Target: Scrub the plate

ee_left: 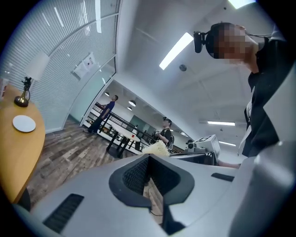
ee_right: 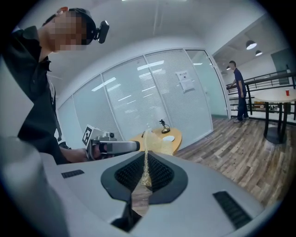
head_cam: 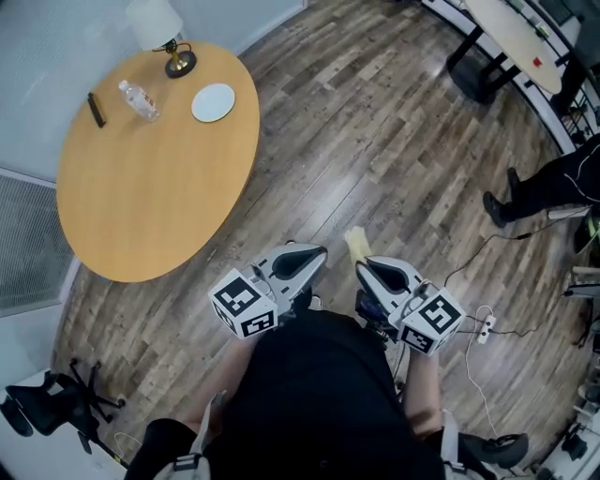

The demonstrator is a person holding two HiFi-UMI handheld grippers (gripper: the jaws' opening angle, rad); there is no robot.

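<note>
The yellow sponge (head_cam: pixel 354 244) is clamped in the jaws of the right gripper (head_cam: pixel 367 266). The left gripper (head_cam: pixel 314 255) is held closed, with nothing between its jaws. The white plate (head_cam: pixel 214 102) is seen on the round wooden table (head_cam: pixel 141 197) — beside a lamp (head_cam: pixel 155 21), well apart from both grippers.

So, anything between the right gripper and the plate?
Nothing visible. Only floor and bare tabletop lie between the right gripper, shut on a sponge, and the plate; bottle and lamp stand off to its side.
</note>
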